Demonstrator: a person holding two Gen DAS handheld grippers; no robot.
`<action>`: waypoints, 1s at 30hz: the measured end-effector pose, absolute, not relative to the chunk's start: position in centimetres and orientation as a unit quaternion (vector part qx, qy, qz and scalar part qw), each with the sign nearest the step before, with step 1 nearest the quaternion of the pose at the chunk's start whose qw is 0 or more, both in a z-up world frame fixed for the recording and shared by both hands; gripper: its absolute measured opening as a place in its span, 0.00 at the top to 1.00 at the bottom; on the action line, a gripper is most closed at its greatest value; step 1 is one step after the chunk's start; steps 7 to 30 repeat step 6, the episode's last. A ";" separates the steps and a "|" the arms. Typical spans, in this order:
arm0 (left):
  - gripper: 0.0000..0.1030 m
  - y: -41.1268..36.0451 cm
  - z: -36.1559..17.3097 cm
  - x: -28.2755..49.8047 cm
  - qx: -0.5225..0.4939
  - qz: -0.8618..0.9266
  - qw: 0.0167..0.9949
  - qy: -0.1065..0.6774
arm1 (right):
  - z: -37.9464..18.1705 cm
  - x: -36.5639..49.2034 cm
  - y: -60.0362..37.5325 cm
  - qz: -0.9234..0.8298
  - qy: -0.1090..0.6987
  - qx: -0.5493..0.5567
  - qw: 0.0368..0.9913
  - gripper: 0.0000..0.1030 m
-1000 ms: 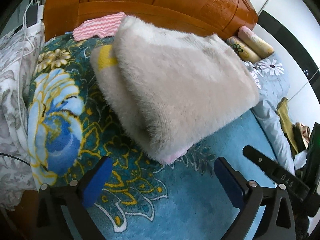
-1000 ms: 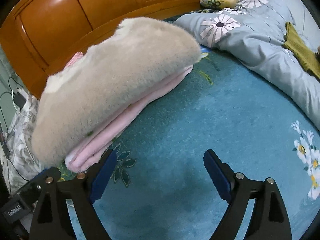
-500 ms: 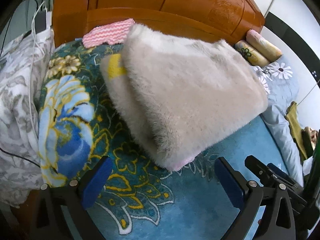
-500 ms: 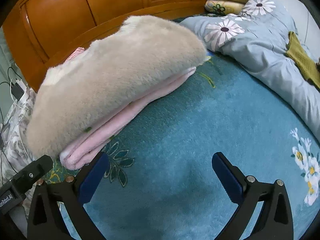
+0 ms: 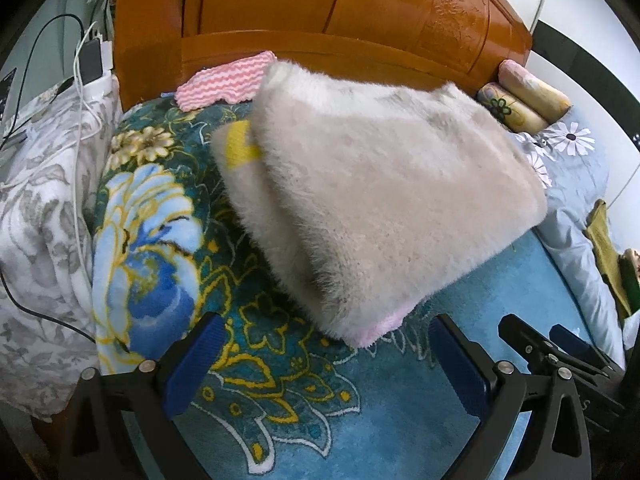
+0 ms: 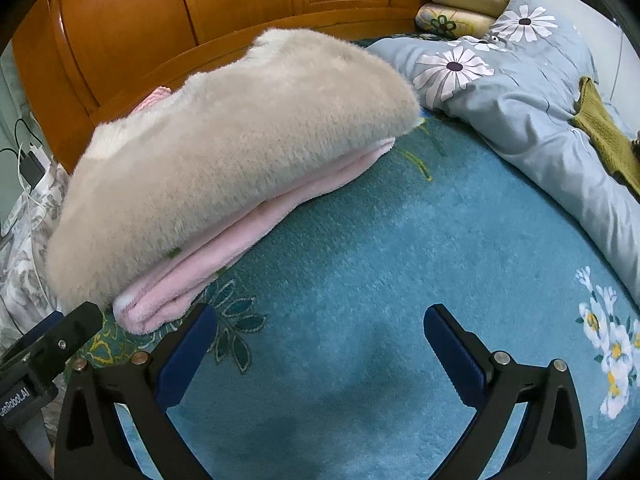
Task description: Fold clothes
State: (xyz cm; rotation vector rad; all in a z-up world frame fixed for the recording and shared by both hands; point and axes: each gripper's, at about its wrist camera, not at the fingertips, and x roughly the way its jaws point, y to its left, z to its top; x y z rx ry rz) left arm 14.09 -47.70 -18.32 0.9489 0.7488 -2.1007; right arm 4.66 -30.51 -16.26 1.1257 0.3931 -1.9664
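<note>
A folded beige fleece garment (image 5: 384,196), with pink layers showing beneath it, is laid on the blue floral blanket (image 6: 360,280) of the bed, near the wooden headboard (image 5: 320,8). The left gripper (image 5: 326,354) is held spread, with nothing between the jaws. The right gripper (image 6: 320,344) is likewise spread wide and empty. On the left gripper body, seen at the right view's edge, partial lettering "enRobot.AI" (image 6: 14,398) can be read.

The folded fleece garment (image 6: 224,160) hides most of the pink striped cloth (image 6: 154,98) behind it.
</note>
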 end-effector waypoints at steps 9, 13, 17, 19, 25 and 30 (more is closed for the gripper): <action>0.00 -47.4 -18.7 14.1 0.367 -0.812 0.351 0.288 | -16.3 4.6 -30.6 -0.780 0.158 0.449 0.407 0.00; 0.00 -47.4 -18.7 14.1 0.367 -0.812 0.351 0.288 | -16.3 4.6 -30.6 -0.780 0.158 0.449 0.407 0.00; 0.00 -47.4 -18.7 14.1 0.367 -0.812 0.351 0.288 | -16.3 4.6 -30.6 -0.780 0.158 0.449 0.407 0.00; 0.00 -47.4 -18.7 14.1 0.367 -0.812 0.351 0.288 | -16.3 4.6 -30.6 -0.780 0.158 0.449 0.407 0.00; 0.00 -47.4 -18.7 14.1 0.367 -0.812 0.351 0.288 | -16.3 4.6 -30.6 -0.780 0.158 0.449 0.407 0.00; 0.00 -47.4 -18.7 14.1 0.367 -0.812 0.351 0.288 | -16.3 4.6 -30.6 -0.780 0.158 0.449 0.407 0.00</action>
